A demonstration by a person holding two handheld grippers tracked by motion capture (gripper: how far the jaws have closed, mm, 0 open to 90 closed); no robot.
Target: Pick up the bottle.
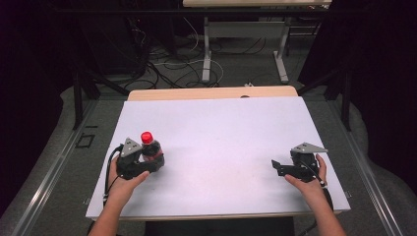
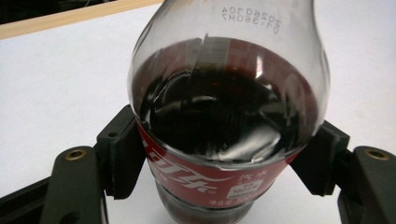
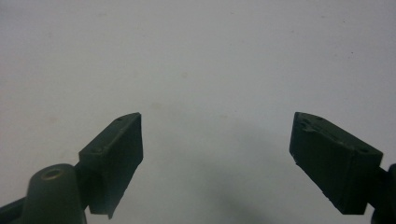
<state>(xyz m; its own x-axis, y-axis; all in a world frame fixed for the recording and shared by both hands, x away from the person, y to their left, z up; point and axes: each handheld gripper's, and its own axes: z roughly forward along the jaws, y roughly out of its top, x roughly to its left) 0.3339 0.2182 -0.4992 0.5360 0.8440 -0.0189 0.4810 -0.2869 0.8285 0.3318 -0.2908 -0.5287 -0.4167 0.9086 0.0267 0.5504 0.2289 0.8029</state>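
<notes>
A small cola bottle (image 1: 149, 146) with a red cap, a red label and dark drink stands upright at the left of the white table sheet (image 1: 221, 132). My left gripper (image 1: 150, 160) is shut on the bottle (image 2: 224, 116); both black pads (image 2: 123, 156) press against its red label at the sides. Over at the right of the sheet my right gripper (image 1: 276, 166) points left. In the right gripper view its jaws (image 3: 217, 158) stand apart above bare white surface, with nothing between them.
A wooden table edge (image 1: 211, 92) runs behind the white sheet. Beyond it are a metal desk frame (image 1: 243, 54) and loose cables (image 1: 167, 64) on the floor. Dark floor and rails flank the table on both sides.
</notes>
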